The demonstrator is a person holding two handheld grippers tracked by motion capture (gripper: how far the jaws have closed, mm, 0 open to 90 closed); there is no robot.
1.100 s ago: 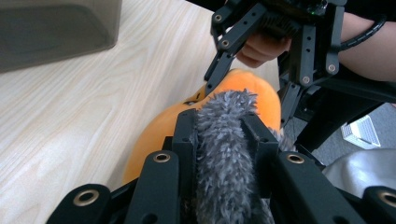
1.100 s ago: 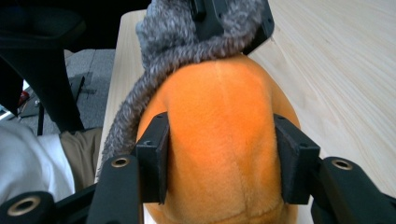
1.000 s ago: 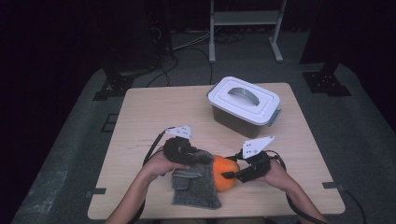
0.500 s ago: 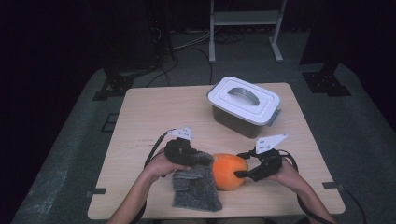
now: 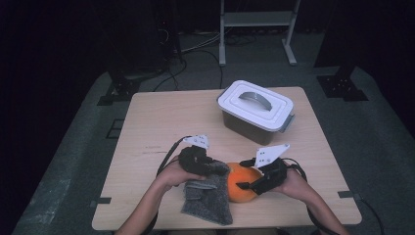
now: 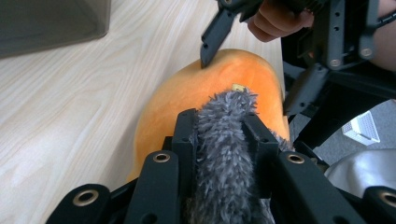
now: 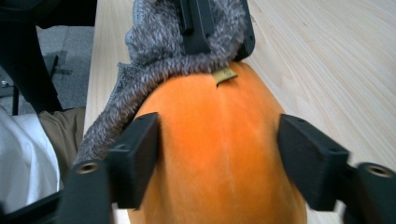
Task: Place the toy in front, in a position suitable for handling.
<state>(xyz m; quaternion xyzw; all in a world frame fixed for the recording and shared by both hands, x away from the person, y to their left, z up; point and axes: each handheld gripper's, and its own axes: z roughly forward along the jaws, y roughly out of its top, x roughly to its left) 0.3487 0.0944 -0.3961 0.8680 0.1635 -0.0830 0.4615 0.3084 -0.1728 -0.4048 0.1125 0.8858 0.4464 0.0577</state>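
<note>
A smooth orange ball-shaped thing (image 5: 242, 183) with a small tan tag lies near the table's front edge. A grey fuzzy cloth (image 5: 208, 200) lies beside it, with one end draped over the orange thing (image 7: 219, 163). My left gripper (image 6: 219, 121) is shut on that raised end of the cloth (image 6: 224, 154), right against the orange thing (image 6: 187, 98). My right gripper (image 7: 219, 140) comes in from the other side. Its jaws have just been closing with the orange thing between them, and both pads lie against its sides.
A grey box with a white handled lid (image 5: 255, 110) stands at the back right of the wooden table (image 5: 161, 122). A white metal frame (image 5: 257, 19) and cables are on the floor beyond. The table's front edge is close to both hands.
The right gripper drew back to the right with its jaws wider, then came in again around the orange thing. The left gripper and the cloth kept still.
</note>
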